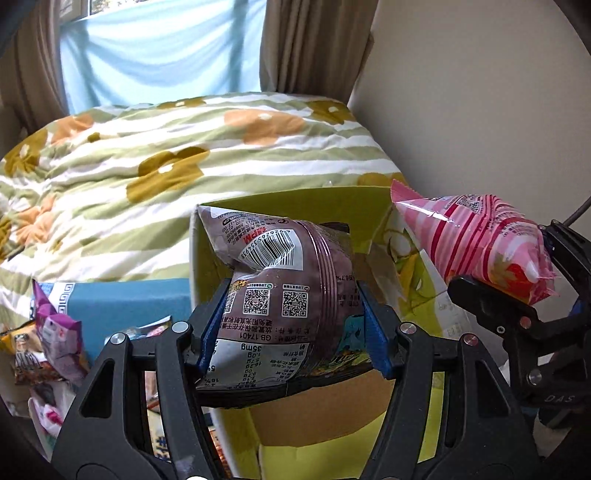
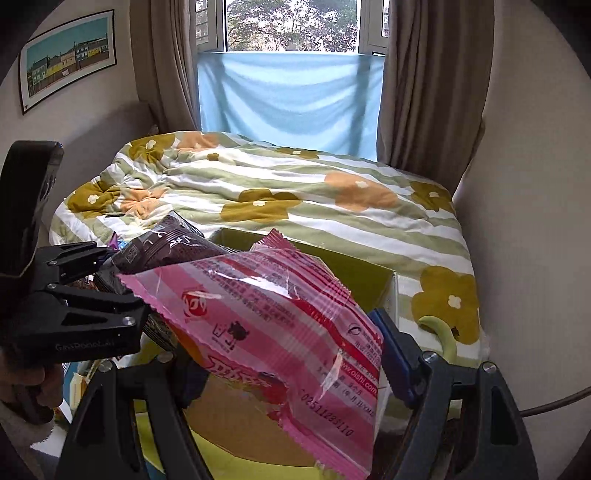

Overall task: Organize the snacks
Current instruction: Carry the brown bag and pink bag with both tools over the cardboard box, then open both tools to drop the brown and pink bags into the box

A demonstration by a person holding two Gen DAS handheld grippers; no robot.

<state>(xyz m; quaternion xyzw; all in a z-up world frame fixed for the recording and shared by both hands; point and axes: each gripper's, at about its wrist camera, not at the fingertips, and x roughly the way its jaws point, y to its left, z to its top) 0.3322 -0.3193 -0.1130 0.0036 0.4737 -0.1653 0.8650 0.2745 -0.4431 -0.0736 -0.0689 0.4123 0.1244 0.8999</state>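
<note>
Bedroom in a private home, as I see it through both wrist cameras.

A bed (image 2: 332, 221) fills the middle of the room under a rumpled quilt (image 1: 184, 155) striped green and white with orange and mustard flowers. Behind it I see a window (image 2: 291, 26) giving onto trees, its lower part covered by a pale blue cloth (image 2: 288, 96), with brown curtains (image 2: 432, 85) on either side. A framed picture (image 2: 68, 55) of coloured houses hangs on the plain wall (image 1: 480, 110).
</note>
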